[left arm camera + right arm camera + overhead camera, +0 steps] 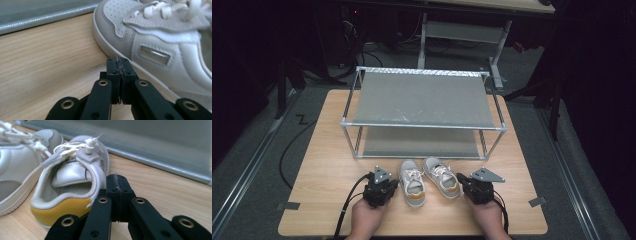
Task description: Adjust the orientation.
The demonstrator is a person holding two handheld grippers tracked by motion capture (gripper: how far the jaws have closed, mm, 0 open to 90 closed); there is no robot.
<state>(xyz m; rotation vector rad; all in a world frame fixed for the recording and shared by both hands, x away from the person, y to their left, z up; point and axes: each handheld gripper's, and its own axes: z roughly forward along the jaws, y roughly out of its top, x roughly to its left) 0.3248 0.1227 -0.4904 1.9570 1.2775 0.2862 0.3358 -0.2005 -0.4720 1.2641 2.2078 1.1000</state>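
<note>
Shut right tool (pixel 117 178), sneaker (pixel 72 187) tongue label unreadable

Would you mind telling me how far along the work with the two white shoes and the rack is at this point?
Nothing looks done yet: the left shoe and the right shoe sit on the table in front of the rack, whose shelves are bare. In hand: the left hand-held gripper and the right hand-held gripper flank the pair, both shut, gripping nothing. Left, probably: grasping each shoe and shelving it.
</note>
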